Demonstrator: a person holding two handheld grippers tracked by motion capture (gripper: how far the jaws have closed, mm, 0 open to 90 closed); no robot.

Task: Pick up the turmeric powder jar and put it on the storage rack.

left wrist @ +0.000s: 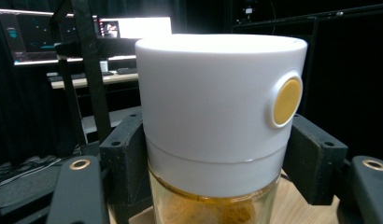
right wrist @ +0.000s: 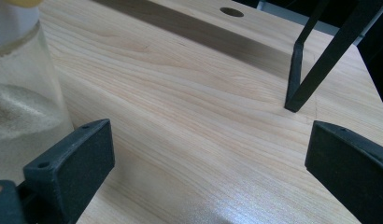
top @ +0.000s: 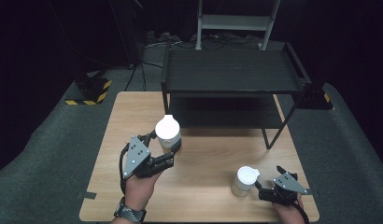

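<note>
The left tongs [top: 173, 150] are clamped on the glass body of a white-lidded jar [top: 167, 131] of yellow-brown powder, held upright near the middle of the wooden tabletop [top: 213, 158]; one yellow button [left wrist: 286, 101] sits on its lid. The right tongs [top: 260, 186] stand wide apart with nothing between them, just beside a second white-lidded jar [top: 244, 180] holding pale powder. Two jars in all. Behind stands one black two-tier shelf [top: 231, 74].

Dark room, wooden table [top: 213, 158] lit from above — glare whitens the jar lid [top: 167, 126].
</note>
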